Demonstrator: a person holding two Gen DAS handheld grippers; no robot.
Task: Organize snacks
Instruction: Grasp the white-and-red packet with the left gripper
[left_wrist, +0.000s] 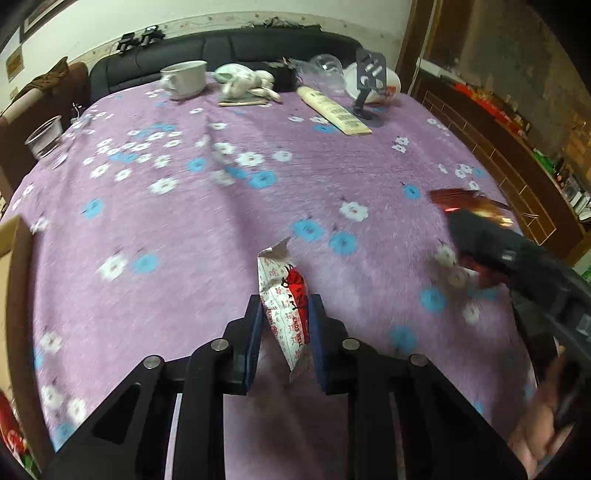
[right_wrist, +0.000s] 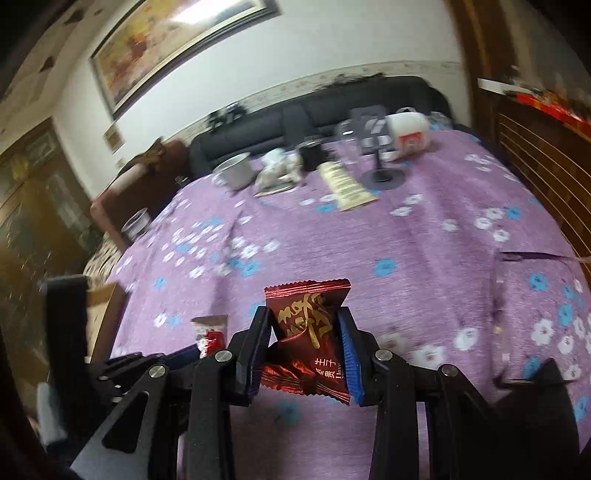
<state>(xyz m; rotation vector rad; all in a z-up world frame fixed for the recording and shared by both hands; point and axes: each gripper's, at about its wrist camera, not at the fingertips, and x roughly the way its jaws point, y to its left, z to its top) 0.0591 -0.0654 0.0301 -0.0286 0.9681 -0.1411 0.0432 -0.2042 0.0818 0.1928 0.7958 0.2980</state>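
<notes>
Here white packet (left_wrist: 286, 306) upright lengthwise between left gripper (left_wrist: 286, 314) fingers.

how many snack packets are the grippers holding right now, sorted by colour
White and red packet, held in the left gripper: 1
Dark red packet, held in the right gripper: 1
Total: 2

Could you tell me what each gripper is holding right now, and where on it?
Left gripper: white-and-red snack packet, pinched across its middle. Right gripper: dark red snack packet, pinched at its sides.
</notes>
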